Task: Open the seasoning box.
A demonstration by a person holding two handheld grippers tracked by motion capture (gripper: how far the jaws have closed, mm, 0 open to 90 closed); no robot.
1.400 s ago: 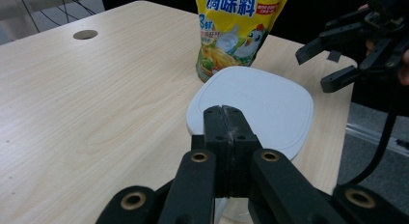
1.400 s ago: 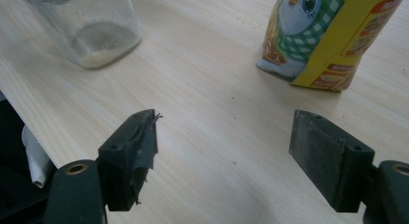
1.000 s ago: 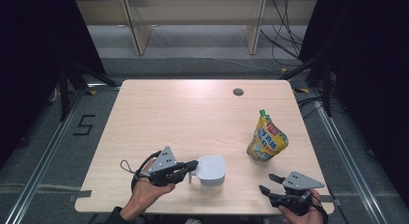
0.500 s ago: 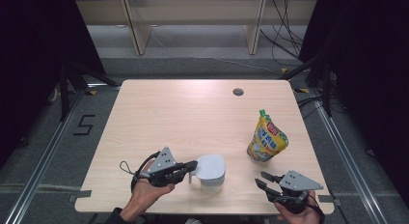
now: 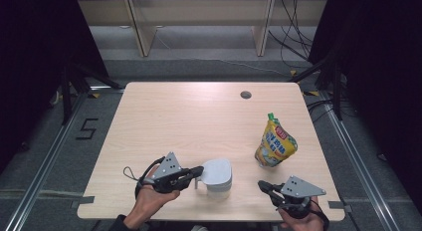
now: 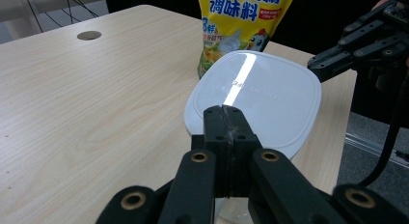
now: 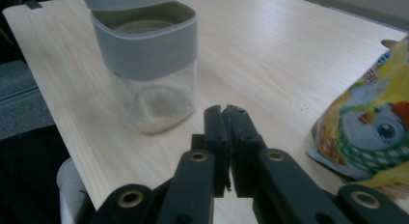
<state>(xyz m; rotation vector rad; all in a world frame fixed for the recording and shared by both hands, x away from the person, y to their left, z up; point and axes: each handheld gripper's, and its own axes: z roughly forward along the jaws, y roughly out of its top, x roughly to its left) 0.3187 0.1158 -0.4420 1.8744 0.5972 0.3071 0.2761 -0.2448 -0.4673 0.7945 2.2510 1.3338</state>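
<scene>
A lidded jar point(image 5: 218, 177) stands at the near edge of the desk point(image 5: 189, 116), right of the left gripper point(image 5: 198, 171), whose jaws are closed at the lid's point(image 6: 255, 96) left rim; whether a tab is pinched there cannot be told. In the right gripper view the lid seems raised off the grey collar, so lid lifting is judged to be in hand. The right gripper point(image 5: 263, 185), near right, has just been closing, with nothing between its jaws. Next, it would probably need reopening to take the pouch point(image 5: 275, 143). The pouch's top is cut off in both gripper views, and the jar's contents are blurred.
</scene>
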